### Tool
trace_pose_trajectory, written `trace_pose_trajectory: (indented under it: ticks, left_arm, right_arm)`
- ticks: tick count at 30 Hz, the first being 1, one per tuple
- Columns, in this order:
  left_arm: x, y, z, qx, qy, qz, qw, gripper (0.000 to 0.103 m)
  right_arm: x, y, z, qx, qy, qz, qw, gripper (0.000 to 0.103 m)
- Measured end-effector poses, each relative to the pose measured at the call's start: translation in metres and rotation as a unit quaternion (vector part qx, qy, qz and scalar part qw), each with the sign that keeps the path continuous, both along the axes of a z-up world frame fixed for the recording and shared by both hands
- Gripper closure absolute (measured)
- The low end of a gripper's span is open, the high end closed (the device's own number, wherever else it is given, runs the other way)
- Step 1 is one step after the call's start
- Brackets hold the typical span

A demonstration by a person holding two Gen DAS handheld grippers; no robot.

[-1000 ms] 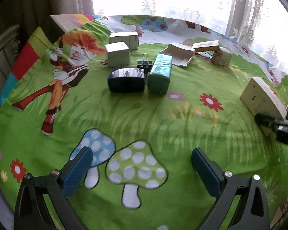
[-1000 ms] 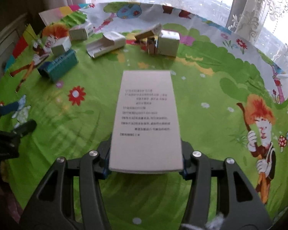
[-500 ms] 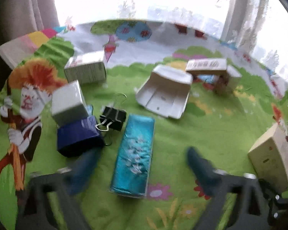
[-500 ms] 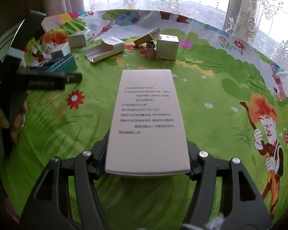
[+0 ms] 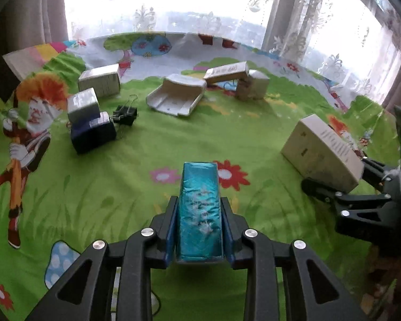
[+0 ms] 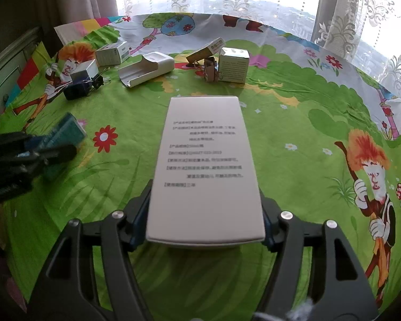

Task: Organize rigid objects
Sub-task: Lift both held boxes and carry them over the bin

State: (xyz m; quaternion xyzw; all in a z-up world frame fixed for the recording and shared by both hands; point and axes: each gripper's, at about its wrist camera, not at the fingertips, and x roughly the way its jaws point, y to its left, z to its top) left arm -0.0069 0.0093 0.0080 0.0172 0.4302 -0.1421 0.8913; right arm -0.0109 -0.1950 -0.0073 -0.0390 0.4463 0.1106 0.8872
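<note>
Gripping: left gripper (image 5: 199, 222) teal box (image 5: 199, 211), right gripper (image 6: 205, 222) white box (image 6: 204, 168).

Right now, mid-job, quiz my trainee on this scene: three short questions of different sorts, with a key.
1. True or false: the left tool is shut on the teal box.
2. What does the right tool hold? A) the black binder clip B) the white printed box C) the open white tray
3. Fill in: the binder clip lies beside the dark ____ box.

Key: 1 true. 2 B. 3 blue.
</note>
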Motion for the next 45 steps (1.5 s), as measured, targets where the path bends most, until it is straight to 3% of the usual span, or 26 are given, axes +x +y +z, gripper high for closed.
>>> trace_pose_trajectory:
  ticks: [8,9,10,13,15,18,19,27,32,36,45]
  left_arm:
    - [-0.005,-0.011,-0.002,0.054,-0.023,-0.003,0.9983,0.073]
    - [-0.005,-0.011,-0.002,0.052,-0.022,-0.002,0.9984,0.073]
    - [-0.005,-0.010,-0.002,0.052,-0.022,0.003,0.9984,0.073]
    - [-0.006,-0.009,0.000,0.069,-0.033,0.031,0.9966,0.074]
    - [-0.015,-0.008,0.009,0.069,-0.063,0.044,0.9947,0.074]
    - [-0.042,-0.011,0.039,0.034,-0.112,0.064,0.9911,0.074]
    - [-0.050,-0.012,0.049,0.025,-0.128,0.068,0.9891,0.074]
    - [-0.116,-0.034,0.121,0.008,-0.271,0.060,0.9607,0.073]
    - [-0.139,-0.024,0.143,-0.032,-0.308,0.079,0.9476,0.073]
    - [-0.161,-0.017,0.153,-0.032,-0.349,0.090,0.9323,0.073]
    - [-0.192,0.001,0.167,-0.037,-0.385,0.100,0.9166,0.073]
  right_arm:
    - [0.000,0.001,0.000,-0.001,0.000,0.001,1.000,0.034]
    - [0.000,0.001,0.000,-0.002,-0.001,0.000,1.000,0.037]
    - [0.000,0.000,0.001,-0.003,-0.005,-0.004,1.000,0.049]
    - [-0.003,-0.004,0.005,-0.004,-0.019,-0.019,1.000,0.049]
    - [-0.018,-0.010,0.019,0.007,-0.072,-0.032,0.997,0.049]
    - [-0.066,-0.021,0.050,0.038,-0.215,-0.043,0.975,0.049]
    - [-0.082,-0.022,0.055,0.025,-0.245,-0.063,0.967,0.049]
    - [-0.142,-0.034,0.091,0.049,-0.310,-0.133,0.940,0.049]
    - [-0.166,-0.036,0.117,0.057,-0.341,-0.135,0.929,0.048]
    - [-0.181,-0.034,0.132,0.059,-0.363,-0.128,0.921,0.048]
    - [-0.200,-0.009,0.152,0.055,-0.394,-0.103,0.912,0.048]
